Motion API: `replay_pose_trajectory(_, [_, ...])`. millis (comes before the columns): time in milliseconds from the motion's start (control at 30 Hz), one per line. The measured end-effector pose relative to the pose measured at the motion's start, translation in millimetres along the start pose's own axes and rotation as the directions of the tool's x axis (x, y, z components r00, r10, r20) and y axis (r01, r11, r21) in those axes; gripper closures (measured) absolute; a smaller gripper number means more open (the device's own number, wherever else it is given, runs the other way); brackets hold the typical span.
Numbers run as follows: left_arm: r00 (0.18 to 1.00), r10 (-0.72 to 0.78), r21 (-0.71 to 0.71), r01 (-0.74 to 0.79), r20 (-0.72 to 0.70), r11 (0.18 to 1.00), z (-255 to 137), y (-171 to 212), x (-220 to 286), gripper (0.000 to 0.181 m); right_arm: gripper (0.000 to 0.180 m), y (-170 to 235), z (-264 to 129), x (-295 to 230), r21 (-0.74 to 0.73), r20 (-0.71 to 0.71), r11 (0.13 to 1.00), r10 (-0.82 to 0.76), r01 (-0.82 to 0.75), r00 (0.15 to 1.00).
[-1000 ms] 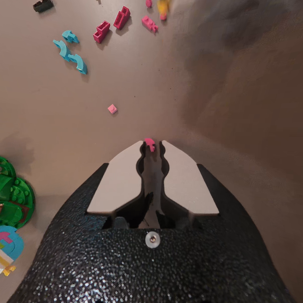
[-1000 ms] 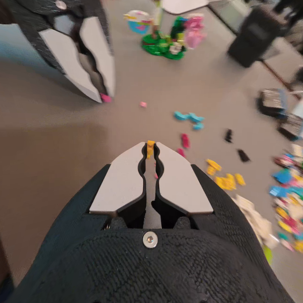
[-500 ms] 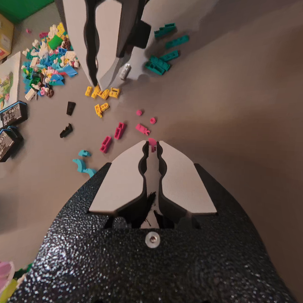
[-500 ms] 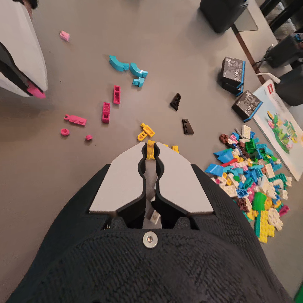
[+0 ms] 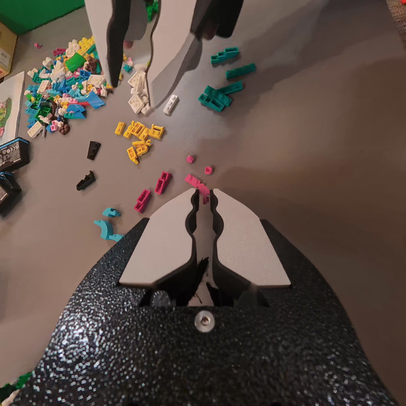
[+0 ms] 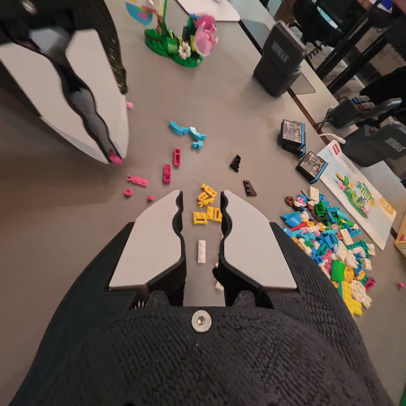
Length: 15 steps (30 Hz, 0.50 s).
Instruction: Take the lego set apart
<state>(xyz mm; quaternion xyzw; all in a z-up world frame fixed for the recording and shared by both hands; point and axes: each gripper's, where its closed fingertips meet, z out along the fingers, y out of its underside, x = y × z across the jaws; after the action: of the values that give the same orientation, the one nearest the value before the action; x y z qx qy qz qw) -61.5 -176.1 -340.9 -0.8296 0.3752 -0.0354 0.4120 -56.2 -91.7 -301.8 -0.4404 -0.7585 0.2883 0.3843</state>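
Spreading its jaws since half a second ago, the right gripper (image 6: 201, 195) is no longer pinching the yellow piece it was carrying; it is now hovering, empty, over the yellow pile (image 6: 207, 208) in the middle of its own view. A white plate (image 6: 201, 251) is lying on the bench (image 6: 66, 219) between its fingers, lower down.

The left gripper (image 5: 204, 191) is pinching a small pink piece (image 5: 204, 193) at its very tips, jaws nearly pressed together, just above the pink bricks (image 5: 163, 182) at the centre of the left wrist view — a flat pink clip plate (image 5: 192, 180) is lying right at its tips. In the right wrist view the same gripper is showing at the upper left, the pink bit poking out.

The lego set (image 6: 180, 46) is standing well apart, at the top centre of the right wrist view, seemingly still largely built on its green base. Loose parts are lying sorted by colour, so the step in hand is probably dropping off freshly pulled pieces. Next, the left jaws need to release the pink piece among its kind — then both grippers should be heading back to the set.
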Motion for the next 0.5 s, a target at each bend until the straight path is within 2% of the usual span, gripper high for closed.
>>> replay_pose_trajectory(100, [0.999,-0.041,-0.013,0.04,-0.008,0.999,7.4,1.1,-0.9,0.172,0.149,-3.7,-13.9,-13.5,0.031,0.019,0.999,0.021,-0.021,1.0])
replay_pose_trajectory(200, [0.993,-0.097,-0.044,0.094,-0.064,0.995,12.8,4.4,4.4,0.146,0.149,-4.2,-21.5,-24.7,0.03,0.034,0.999,0.022,-0.023,0.999])
replay_pose_trajectory(300, [0.986,-0.133,-0.055,0.128,-0.098,0.99,14.5,7.1,9.0,0.135,0.149,-9.6,-24.4,-35.7,0.042,0.061,0.999,0.015,-0.017,0.998])
replay_pose_trajectory(500, [0.975,-0.179,-0.083,0.169,-0.129,0.982,13.0,12.3,16.3,0.122,0.151,-25.1,-4.8,-72.7,0.05,0.196,0.998,-0.046,0.037,0.98])
